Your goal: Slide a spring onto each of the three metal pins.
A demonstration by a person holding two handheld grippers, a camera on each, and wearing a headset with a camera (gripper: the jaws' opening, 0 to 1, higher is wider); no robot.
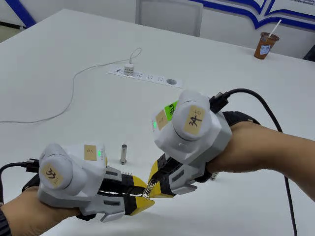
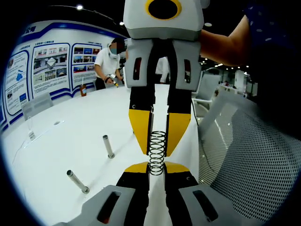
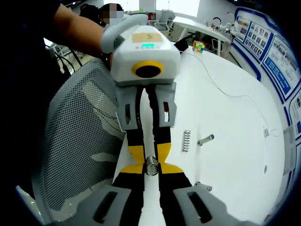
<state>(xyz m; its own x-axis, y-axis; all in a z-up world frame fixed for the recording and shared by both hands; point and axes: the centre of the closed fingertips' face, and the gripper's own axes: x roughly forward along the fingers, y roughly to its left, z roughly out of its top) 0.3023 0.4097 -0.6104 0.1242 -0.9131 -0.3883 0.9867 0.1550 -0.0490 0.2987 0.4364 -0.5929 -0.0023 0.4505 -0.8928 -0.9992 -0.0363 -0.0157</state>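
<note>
Steel coils of the spring (image 2: pixel 156 141), its ends hidden between yellow tips, are clamped by the closed left gripper (image 2: pixel 149 169) and right gripper (image 3: pixel 150 168), apparently held just above the table (image 2: pixel 51 150), near an upright pin (image 2: pixel 108 146).

shiny metal spring (image 2: pixel 157 150), smooth matt table (image 1: pixel 59 59)

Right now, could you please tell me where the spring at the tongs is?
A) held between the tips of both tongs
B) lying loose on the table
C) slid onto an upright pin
A: in the left gripper view the spring runs from the left tongs up into the right tongs, pinched by both.
</note>
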